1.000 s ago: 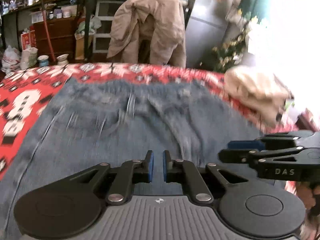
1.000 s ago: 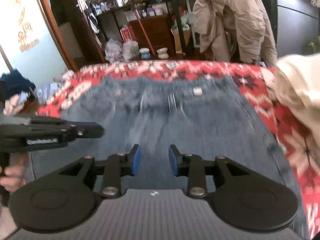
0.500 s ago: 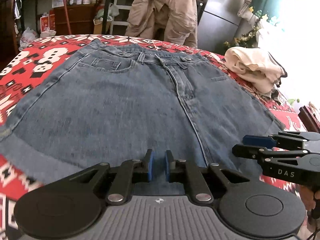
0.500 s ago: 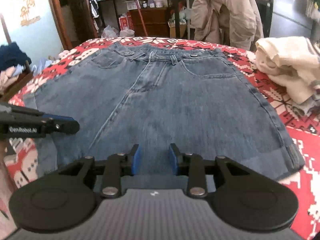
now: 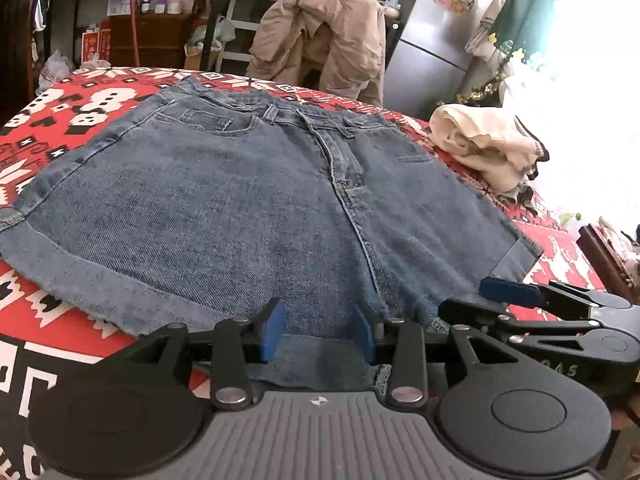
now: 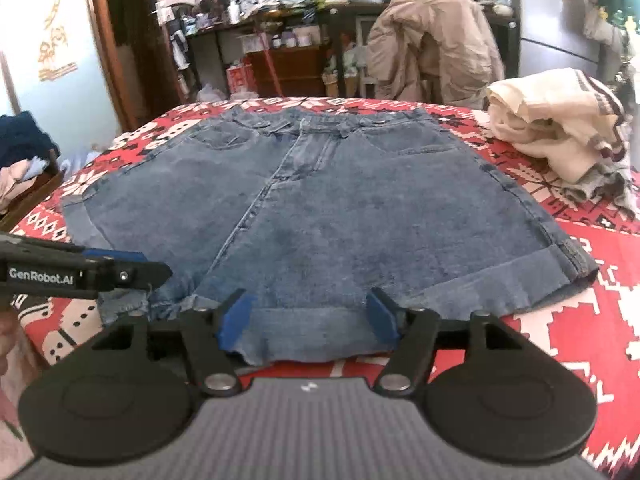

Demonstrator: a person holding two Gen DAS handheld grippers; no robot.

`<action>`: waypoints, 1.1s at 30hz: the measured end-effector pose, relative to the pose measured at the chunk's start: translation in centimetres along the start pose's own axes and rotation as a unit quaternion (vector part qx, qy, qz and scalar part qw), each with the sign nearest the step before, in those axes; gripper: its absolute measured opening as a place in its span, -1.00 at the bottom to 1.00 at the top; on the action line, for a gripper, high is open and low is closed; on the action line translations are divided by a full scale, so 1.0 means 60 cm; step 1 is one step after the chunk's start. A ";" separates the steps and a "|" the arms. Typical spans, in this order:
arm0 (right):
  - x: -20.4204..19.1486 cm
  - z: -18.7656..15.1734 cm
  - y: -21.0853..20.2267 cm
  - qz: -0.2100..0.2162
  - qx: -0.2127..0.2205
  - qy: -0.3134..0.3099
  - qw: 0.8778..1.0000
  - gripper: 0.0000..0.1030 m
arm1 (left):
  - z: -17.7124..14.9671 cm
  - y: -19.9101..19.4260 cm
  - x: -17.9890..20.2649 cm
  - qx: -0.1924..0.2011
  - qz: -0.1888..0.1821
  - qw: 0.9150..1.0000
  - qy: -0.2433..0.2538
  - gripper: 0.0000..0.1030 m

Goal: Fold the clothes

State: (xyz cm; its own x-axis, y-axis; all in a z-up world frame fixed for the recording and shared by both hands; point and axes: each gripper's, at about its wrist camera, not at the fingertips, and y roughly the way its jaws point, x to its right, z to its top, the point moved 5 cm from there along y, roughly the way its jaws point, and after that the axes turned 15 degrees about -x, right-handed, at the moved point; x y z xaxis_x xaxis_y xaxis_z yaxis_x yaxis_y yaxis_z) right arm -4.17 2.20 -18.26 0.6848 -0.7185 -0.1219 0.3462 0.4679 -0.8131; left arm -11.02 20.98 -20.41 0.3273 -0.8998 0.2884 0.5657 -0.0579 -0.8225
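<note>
A pair of blue denim shorts [image 5: 256, 200] [image 6: 360, 200] lies spread flat on the red patterned tablecloth [image 5: 60, 120], waistband at the far side and cuffed hems toward me. My left gripper [image 5: 318, 330] hovers at the near hem close to the middle seam. Its jaws are opening, and denim shows between the blue pads without being pinched. My right gripper [image 6: 310, 314] sits at the near cuff of the other leg. Its jaws are opening wide, with the cuff lying between them, unpressed. Each gripper shows in the other's view: right gripper [image 5: 508, 294], left gripper [image 6: 132, 268].
A crumpled cream garment pile [image 5: 488, 148] [image 6: 560, 136] rests on the table's far right. A tan jacket [image 5: 324, 36] hangs over a chair behind the table. Cluttered shelves and a grey fridge [image 5: 436, 32] stand beyond. The near table edge is just below the hems.
Both grippers have drawn back from over the shorts to the near hem. Their jaws, nearly closed before, now stand apart, the right wider than the left.
</note>
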 end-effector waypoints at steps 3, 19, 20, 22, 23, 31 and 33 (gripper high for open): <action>0.008 0.003 -0.015 -0.003 0.027 0.011 1.000 0.71 | -0.004 0.000 -0.001 0.007 -0.005 1.000 -0.003 -0.25; 0.140 0.153 0.088 -0.077 0.000 0.022 0.997 -0.77 | 0.000 -0.001 -0.009 0.003 -0.033 0.999 -0.034 -0.12; 0.143 0.155 0.097 -0.080 -0.004 0.021 0.997 -0.77 | 0.001 -0.001 -0.011 0.002 -0.037 0.999 -0.038 -0.12; 0.142 0.151 0.100 -0.088 -0.006 0.009 0.996 -0.77 | 0.001 -0.002 -0.014 0.000 -0.045 0.998 -0.045 -0.12; 0.141 0.147 0.099 -0.093 -0.006 0.001 0.996 -0.76 | 0.001 -0.002 -0.015 0.000 -0.045 0.998 -0.045 -0.12; 0.139 0.061 0.049 -0.100 0.002 -0.018 0.995 -0.75 | 0.001 -0.002 -0.017 0.003 -0.050 0.997 -0.050 -0.12; 0.144 0.050 0.038 -0.087 0.004 0.000 0.996 -0.74 | 0.002 -0.002 -0.022 0.002 -0.059 0.996 -0.060 -0.12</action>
State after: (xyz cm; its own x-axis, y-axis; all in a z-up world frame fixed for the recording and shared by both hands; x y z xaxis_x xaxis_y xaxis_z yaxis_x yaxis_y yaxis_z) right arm 4.47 -1.42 -19.48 0.6132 -0.7896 0.0209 0.4652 0.3396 -0.8175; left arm -11.45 22.24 -20.62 0.3467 -0.8283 0.4401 0.6085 -0.1584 -0.7776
